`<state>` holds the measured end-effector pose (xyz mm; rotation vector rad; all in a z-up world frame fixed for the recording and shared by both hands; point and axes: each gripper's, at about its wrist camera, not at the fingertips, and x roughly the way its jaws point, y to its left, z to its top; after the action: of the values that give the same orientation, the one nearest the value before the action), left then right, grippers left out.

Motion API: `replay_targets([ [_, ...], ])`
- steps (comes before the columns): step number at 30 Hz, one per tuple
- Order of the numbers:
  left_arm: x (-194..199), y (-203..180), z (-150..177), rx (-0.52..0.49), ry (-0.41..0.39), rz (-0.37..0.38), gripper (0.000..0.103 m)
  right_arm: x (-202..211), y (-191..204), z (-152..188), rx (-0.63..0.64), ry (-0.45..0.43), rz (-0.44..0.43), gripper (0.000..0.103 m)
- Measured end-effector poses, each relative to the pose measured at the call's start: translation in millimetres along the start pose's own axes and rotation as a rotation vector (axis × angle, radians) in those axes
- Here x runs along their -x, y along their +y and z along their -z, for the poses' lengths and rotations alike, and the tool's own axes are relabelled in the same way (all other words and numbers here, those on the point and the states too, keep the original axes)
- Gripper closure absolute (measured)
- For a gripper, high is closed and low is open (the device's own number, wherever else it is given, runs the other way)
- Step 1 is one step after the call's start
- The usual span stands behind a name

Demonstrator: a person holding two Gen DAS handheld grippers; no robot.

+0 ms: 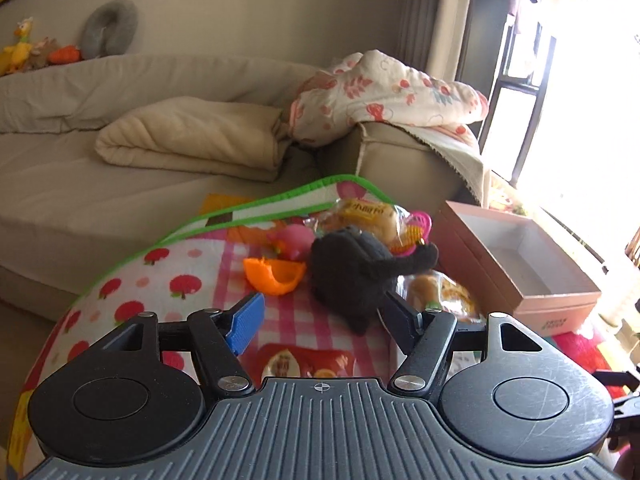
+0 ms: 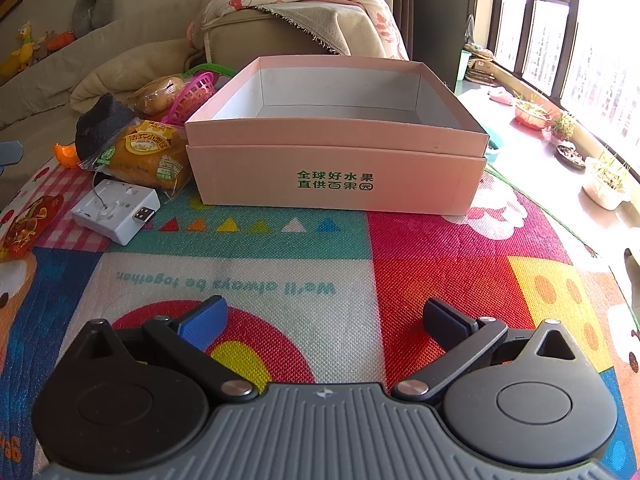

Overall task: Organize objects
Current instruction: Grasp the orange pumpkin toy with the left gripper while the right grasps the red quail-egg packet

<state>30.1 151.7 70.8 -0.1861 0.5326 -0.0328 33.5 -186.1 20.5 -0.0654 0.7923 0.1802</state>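
Living rm, colourful play mat by sofa; pink box on mat, nothing in it.
Box front has green Chinese print; mat reads "We'll always be together". Dark grey plush, bagged bread, white adapter, orange shell piled left of box. Left gripper jaws apart, nothing gripped, plush just ahead; right gripper wide, nothing in it.

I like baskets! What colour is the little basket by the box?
Bright pink basket, clearest in the right wrist view.
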Motion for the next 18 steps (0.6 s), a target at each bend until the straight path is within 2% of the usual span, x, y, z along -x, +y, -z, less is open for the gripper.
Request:
replay_targets([
  [4,-37,12,-14,-0.078,-0.007,-0.015,0.031,0,0,0,-0.002,-0.004,-0.003,0.000],
  [9,-102,30,-17,-0.101,0.123,-0.048,0.031,2,3,-2,0.008,0.000,-0.007,0.000],
  [11,-116,35,-16,-0.103,0.145,-0.052,0.032,5,10,-5,0.022,0.004,-0.048,0.000],
  [13,-121,38,-15,-0.104,0.139,-0.043,0.034,11,23,-10,0.047,-0.010,-0.087,0.000],
  [14,-121,38,-15,-0.108,0.131,-0.035,0.041,16,34,-13,0.077,-0.022,-0.112,0.000],
  [18,-111,45,-13,-0.072,0.141,0.020,0.043,29,86,-29,0.213,-0.072,-0.215,0.000],
])
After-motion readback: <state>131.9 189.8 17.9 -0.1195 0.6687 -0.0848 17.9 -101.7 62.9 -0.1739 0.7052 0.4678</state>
